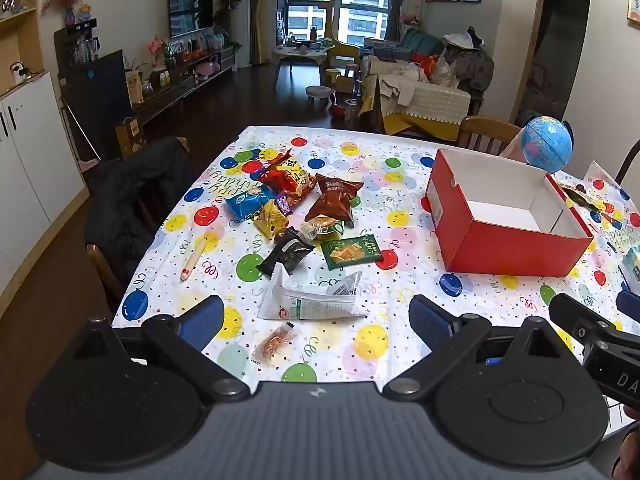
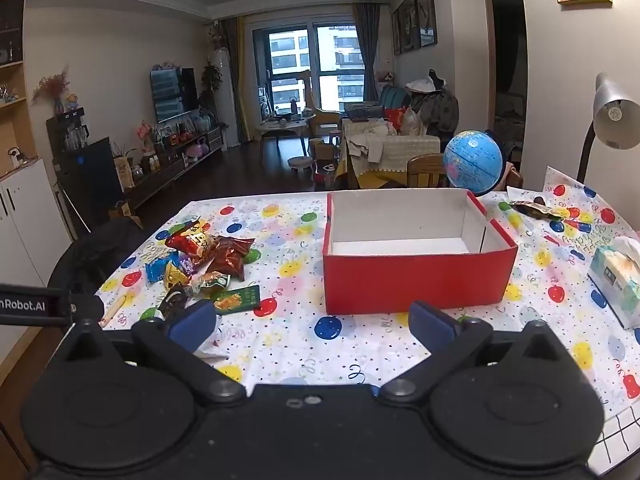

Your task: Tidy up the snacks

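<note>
Two pairs of tongs hover over the near edge of the bench, both spread wide with nothing between their blue pads. The left tongs (image 1: 316, 316) sit above a flat white packet (image 1: 310, 300) and a small clear sachet (image 1: 274, 344) with something orange inside, touching neither. The right tongs (image 2: 314, 326) point toward the red box (image 2: 416, 280), which stands open and looks empty, its white inside bare.

Most of the snacks lie in a loose heap (image 1: 292, 204) on the left part of the bench (image 1: 400, 200), well apart from the box. A red bag (image 1: 286, 178) lies at the far end of the heap, with a brown bag (image 1: 334, 200) just beside it on the right. A blue packet (image 1: 246, 204) and a yellow packet (image 1: 272, 220) lie on the near left of the heap. Nearer still come a small clear-wrapped snack (image 1: 322, 228), a black packet (image 1: 286, 250) and a flat green packet (image 1: 352, 252), the green one lying between the heap and the box. One dark wrapper (image 2: 536, 210) lies alone on the far right, behind the box.

A pencil-shaped thing (image 1: 194, 260) rests left of the heap. A blue globe (image 2: 474, 160) stands behind the box's far right corner, a tissue pack (image 2: 616, 280) lies on the right side of the bench, and a lamp (image 2: 608, 116) rises at the right edge. A balloon-print cloth covers the bench.
</note>
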The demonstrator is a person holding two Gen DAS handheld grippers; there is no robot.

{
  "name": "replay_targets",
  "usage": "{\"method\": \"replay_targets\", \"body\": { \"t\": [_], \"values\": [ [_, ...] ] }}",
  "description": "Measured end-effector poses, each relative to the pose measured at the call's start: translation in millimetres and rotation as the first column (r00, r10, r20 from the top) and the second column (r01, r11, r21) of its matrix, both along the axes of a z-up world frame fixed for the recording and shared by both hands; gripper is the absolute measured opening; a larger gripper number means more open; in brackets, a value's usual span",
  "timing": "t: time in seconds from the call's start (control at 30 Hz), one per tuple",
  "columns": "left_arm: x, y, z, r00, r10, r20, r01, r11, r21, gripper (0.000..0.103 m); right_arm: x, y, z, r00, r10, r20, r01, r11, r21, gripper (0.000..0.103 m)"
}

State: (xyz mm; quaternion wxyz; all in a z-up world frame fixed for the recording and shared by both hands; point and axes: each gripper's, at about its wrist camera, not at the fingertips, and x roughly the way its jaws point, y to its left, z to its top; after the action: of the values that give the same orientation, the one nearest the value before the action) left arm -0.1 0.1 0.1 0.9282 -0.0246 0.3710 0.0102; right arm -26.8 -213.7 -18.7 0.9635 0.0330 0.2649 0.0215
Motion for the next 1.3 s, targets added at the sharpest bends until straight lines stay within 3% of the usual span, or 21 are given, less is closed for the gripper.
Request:
{"method": "replay_targets", "body": {
  "t": [1.3],
  "values": [
    [5, -12, 25, 0.997, -0.032, 0.063, 0.031, 0.999, 0.014, 0.1, 9, -6, 21, 0.998, -0.037, 0.04, 0.037, 0.999, 0.005, 0.103]
  ]
}}
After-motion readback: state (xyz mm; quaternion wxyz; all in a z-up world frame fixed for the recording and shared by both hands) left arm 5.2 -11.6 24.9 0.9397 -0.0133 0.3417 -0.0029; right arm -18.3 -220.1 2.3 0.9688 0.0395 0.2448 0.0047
